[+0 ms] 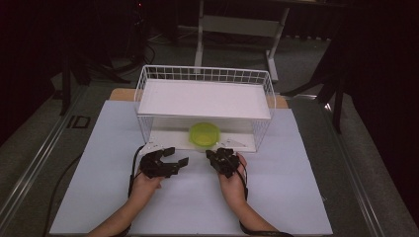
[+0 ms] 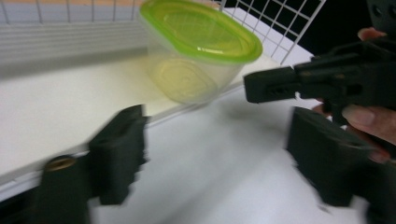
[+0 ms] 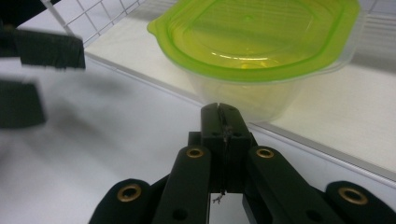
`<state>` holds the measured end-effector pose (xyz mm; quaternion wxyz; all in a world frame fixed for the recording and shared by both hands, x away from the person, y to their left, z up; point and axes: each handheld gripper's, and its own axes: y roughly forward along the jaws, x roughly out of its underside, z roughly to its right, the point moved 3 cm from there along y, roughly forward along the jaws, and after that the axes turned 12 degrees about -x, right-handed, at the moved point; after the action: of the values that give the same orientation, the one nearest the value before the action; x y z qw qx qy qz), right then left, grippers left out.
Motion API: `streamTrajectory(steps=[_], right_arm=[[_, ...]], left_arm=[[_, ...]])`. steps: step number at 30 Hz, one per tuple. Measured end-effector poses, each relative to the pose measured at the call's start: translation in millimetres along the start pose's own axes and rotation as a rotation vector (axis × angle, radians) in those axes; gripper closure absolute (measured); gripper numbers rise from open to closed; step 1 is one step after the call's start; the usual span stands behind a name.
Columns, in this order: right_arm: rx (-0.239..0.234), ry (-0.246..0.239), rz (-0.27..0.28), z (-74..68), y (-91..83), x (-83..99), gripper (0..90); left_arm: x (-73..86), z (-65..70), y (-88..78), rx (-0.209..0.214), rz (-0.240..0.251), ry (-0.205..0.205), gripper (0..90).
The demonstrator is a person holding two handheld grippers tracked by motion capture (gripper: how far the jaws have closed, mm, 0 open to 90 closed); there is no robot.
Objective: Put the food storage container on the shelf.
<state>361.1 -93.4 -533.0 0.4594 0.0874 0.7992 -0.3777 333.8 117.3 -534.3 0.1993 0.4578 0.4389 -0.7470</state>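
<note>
A clear plastic container with a green lid (image 1: pixel 204 134) (image 2: pixel 201 32) (image 3: pixel 261 42) stands on the lower board (image 1: pixel 165 138) of a white wire rack (image 1: pixel 205 74), at its front edge. My left gripper (image 1: pixel 176 156) (image 2: pixel 219 163) hovers over the white mat just in front and to the left of the container. Its jaws are open with nothing between them. My right gripper (image 1: pixel 211 155) (image 3: pixel 221 110) sits just in front and to the right of the container, jaws shut and empty, tips close to its wall. The right gripper (image 2: pixel 317 79) also appears in the left gripper view, held by a hand.
The rack has an upper white shelf (image 1: pixel 205 98) roofing the container, and wire sides. A white mat (image 1: pixel 276 197) covers the table. A cable (image 1: pixel 59 187) trails off the left side. A desk frame (image 1: pixel 237 24) stands beyond the table.
</note>
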Motion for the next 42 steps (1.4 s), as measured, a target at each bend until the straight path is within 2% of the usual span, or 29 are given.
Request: streamTrajectory(steps=[4,7,13,22,26,28,33,35,40,41,42], right_arm=[[0.007,0.019,0.005,2.3,7.2,-1.9,89.9],[0.013,0.017,0.005,2.4,12.2,-5.9,89.9],[0.034,0.005,0.004,5.7,22.0,-14.4,89.8],[0.060,0.024,0.004,15.1,33.2,-24.0,89.0],[0.060,0.020,-0.005,16.4,33.0,-24.9,85.9],[0.054,0.016,-0.005,15.0,28.6,-24.6,84.7],[0.032,-0.011,-0.002,9.5,17.1,-19.9,76.1],[0.012,-0.015,0.009,6.0,10.8,-18.1,69.4],[-0.015,-0.064,0.035,0.4,-1.8,-15.7,51.6],[-0.015,-0.064,0.035,0.4,-1.8,-15.7,51.6],[-0.021,-0.069,0.039,-0.5,-3.8,-15.3,47.7]], left_arm=[[5.4,2.8,3.3,-0.019,-0.002,0.029,2.2],[7.1,3.8,3.0,-0.033,0.013,0.040,2.2],[6.4,4.3,2.1,-0.029,0.018,0.044,2.2],[5.1,5.3,-0.5,-0.032,0.029,0.070,2.2],[4.7,5.5,-1.7,-0.018,0.037,0.073,2.2],[3.9,6.0,-2.7,0.004,0.048,0.069,2.2],[1.6,9.3,-3.7,0.003,0.054,0.084,2.2],[0.2,11.7,-4.7,0.008,0.054,0.088,2.2],[-6.7,17.4,-12.4,0.012,0.070,0.114,2.2],[-6.7,17.4,-12.4,0.012,0.070,0.114,2.2],[-10.4,18.2,-17.3,0.015,0.080,0.110,2.2]])
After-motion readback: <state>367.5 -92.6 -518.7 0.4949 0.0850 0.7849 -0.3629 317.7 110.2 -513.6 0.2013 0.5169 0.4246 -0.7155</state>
